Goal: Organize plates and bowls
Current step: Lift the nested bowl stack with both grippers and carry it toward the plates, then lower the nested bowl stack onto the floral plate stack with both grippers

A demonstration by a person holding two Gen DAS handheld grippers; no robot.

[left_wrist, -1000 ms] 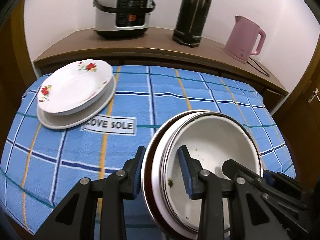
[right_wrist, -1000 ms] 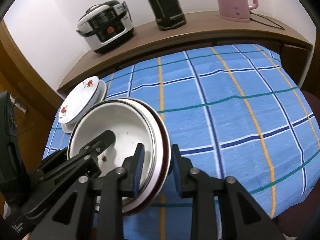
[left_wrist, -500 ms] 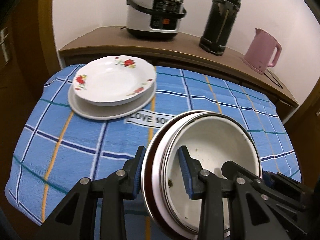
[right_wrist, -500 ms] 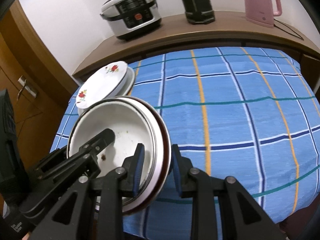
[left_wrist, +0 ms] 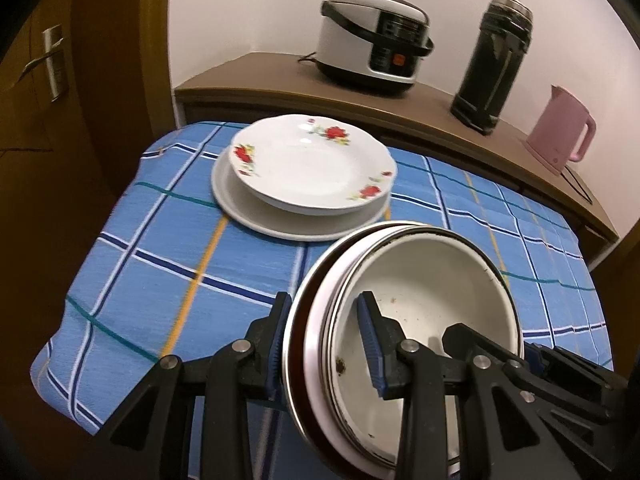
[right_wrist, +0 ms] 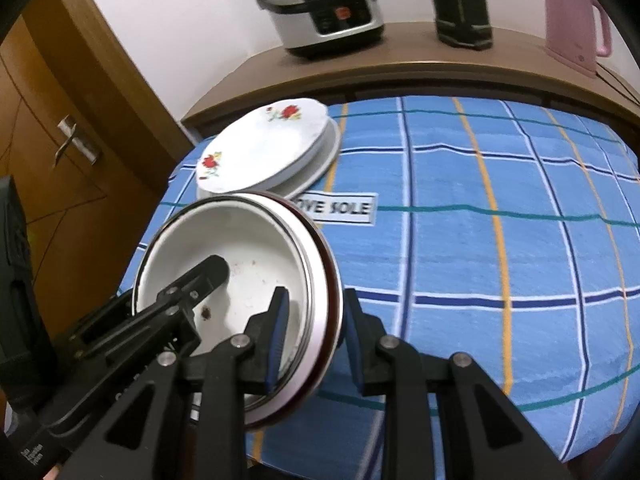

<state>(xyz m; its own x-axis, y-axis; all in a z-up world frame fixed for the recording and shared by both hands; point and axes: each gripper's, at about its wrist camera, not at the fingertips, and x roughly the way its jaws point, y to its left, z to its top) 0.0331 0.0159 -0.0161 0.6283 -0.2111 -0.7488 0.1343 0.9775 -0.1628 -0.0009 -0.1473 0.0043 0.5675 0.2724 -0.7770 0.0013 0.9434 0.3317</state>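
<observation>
Both grippers hold one nested stack of bowls (left_wrist: 432, 292) above the blue checked tablecloth: a white enamel bowl inside a white one and a dark-rimmed one. My left gripper (left_wrist: 324, 340) is shut on the stack's left rim. My right gripper (right_wrist: 314, 336) is shut on its right rim, and the stack shows in the right wrist view (right_wrist: 240, 248) too. A white flowered deep plate (left_wrist: 312, 164) sits on a larger plain white plate (left_wrist: 248, 212) at the table's far left, also seen in the right wrist view (right_wrist: 260, 148).
A wooden sideboard (left_wrist: 280, 76) behind the table carries a rice cooker (left_wrist: 372, 40), a black thermos (left_wrist: 496, 68) and a pink kettle (left_wrist: 560, 136). A wooden door (left_wrist: 44, 80) is to the left. The table's (left_wrist: 120, 304) left and near edges drop off.
Both grippers have carried the bowl stack leftward, toward the stacked plates, which now sit closer and more central in both views. The grip on the stack has not changed.
</observation>
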